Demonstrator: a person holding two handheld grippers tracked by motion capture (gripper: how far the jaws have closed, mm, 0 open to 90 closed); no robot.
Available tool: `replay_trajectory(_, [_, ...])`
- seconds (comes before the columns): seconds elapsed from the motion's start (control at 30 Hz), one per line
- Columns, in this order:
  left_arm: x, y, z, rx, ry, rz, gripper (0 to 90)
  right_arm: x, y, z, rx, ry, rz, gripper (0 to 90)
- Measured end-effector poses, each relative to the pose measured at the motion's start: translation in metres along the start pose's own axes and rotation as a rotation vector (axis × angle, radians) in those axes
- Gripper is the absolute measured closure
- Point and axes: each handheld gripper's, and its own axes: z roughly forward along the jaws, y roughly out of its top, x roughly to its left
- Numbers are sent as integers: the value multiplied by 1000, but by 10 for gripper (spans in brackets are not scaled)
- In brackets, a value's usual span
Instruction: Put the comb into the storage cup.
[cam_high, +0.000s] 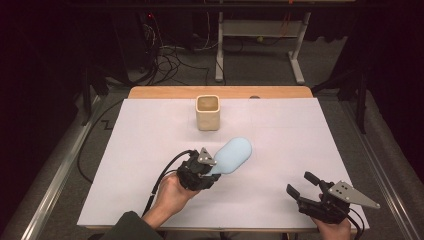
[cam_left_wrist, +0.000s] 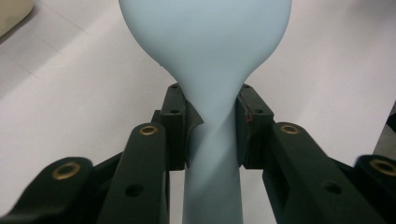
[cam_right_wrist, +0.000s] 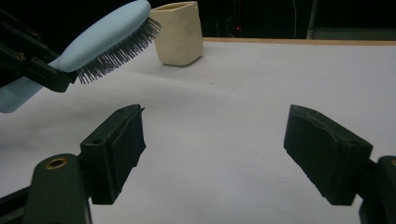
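Hairbrush (cam_high: 234, 155) is getting held by its handle in the left hand-held gripper (cam_high: 212, 170), lifted off the desk (cam_high: 280, 130), long axis pointing toward the cream cup (cam_high: 207, 112) just beyond. Pale blue, bristles facing down. Right hand-held gripper (cam_high: 305, 182) is sitting released and well away from the cup.
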Motion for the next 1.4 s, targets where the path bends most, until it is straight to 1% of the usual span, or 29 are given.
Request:
replay_trajectory(0.07, [0,0,1,1,0,4,695,0,0,1,-4,8,9,206])
replay_trajectory(0.23, [-1,0,2,1,1,7,695,2,1,2,-3,18,14,205])
replay_trajectory(0.43, [-1,1,2,-2,1,12,695,5,1,6,2,27,3,204])
replay_trajectory(0.6, [-1,2,4,-5,-8,18,695,8,3,9,2,27,-3,204])
replay_trajectory(0.73, [-2,3,7,-8,-14,21,695,12,4,12,2,28,-15,200])
replay_trajectory(0.97, [-2,4,8,-11,-23,31,695,22,6,20,15,49,-21,197])
replay_trajectory(1.1, [-2,5,8,-16,-25,36,695,29,8,26,22,64,-25,189])
replay_trajectory(1.17, [-3,5,7,-26,-27,42,695,32,8,31,30,80,-29,183])
replay_trajectory(1.4, [-4,5,6,-31,-25,44,695,45,11,50,57,133,-39,167])
